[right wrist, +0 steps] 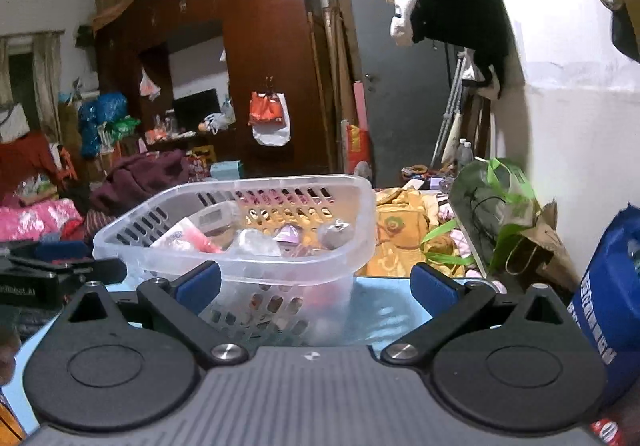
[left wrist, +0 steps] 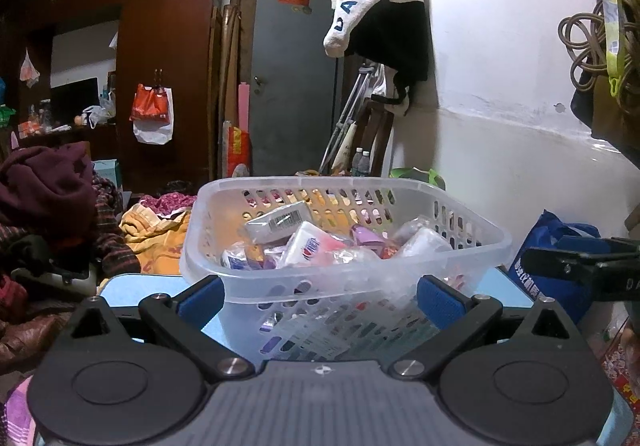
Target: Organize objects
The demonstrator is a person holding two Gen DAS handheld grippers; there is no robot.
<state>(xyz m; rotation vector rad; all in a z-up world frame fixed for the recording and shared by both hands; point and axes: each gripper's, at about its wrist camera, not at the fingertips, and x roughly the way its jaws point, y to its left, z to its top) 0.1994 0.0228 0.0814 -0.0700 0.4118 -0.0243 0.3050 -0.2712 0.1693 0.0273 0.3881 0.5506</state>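
Note:
A clear plastic basket [left wrist: 472,246] stands on a light blue table [left wrist: 124,286] and holds several small packets, among them a white barcoded box [left wrist: 278,224] and a white pouch [left wrist: 308,248]. My left gripper [left wrist: 320,296] is open and empty, its blue pads on either side of the basket's near wall. The basket also shows in the right wrist view [right wrist: 360,230], left of centre. My right gripper [right wrist: 316,286] is open and empty, just in front of the basket's right corner. The other gripper shows at each view's edge [left wrist: 580,268] [right wrist: 60,274].
A blue bag [left wrist: 560,246] [right wrist: 604,298] stands to the right of the table. A green and brown paper bag [right wrist: 504,214] sits behind it. Yellow cloth [right wrist: 400,238] and piled clothes [left wrist: 52,198] lie beyond the table. A white wall [left wrist: 520,126] is on the right.

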